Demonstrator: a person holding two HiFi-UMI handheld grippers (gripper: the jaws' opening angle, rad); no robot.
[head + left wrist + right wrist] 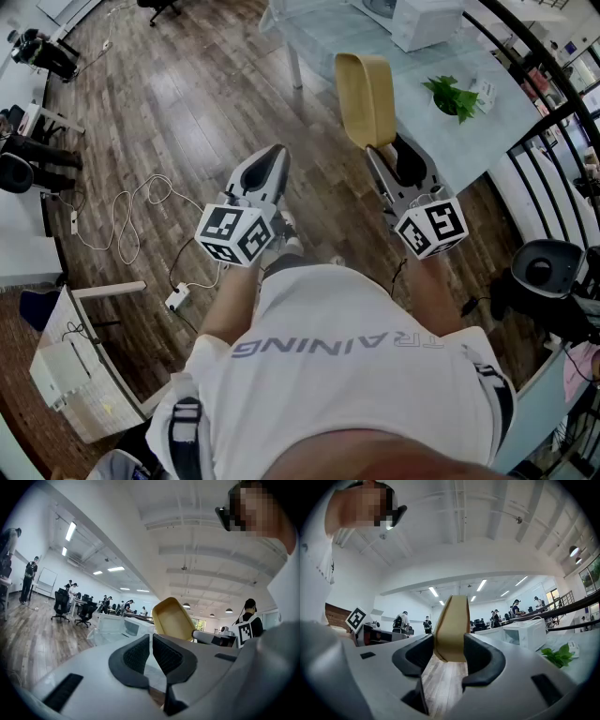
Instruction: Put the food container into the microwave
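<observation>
- Brown wood-plank floor (187, 112) runs across a large open office.
- A white cable (122, 220) loops over the floor to a power strip (176, 299).
- A pale glass tabletop (506, 131) carries a small green plant (455, 96), with a black railing (576, 605) beside it.
- The walls are white, and lit strip lights (71, 530) hang from a white beamed ceiling (459, 508).
- Black office chairs (61, 605) stand at distant desks.

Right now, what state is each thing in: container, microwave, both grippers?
container: empty, held up on edge, off the table.
right gripper: shut on container.
left gripper: shut, empty.
microwave: on the table, door looks closed.
</observation>
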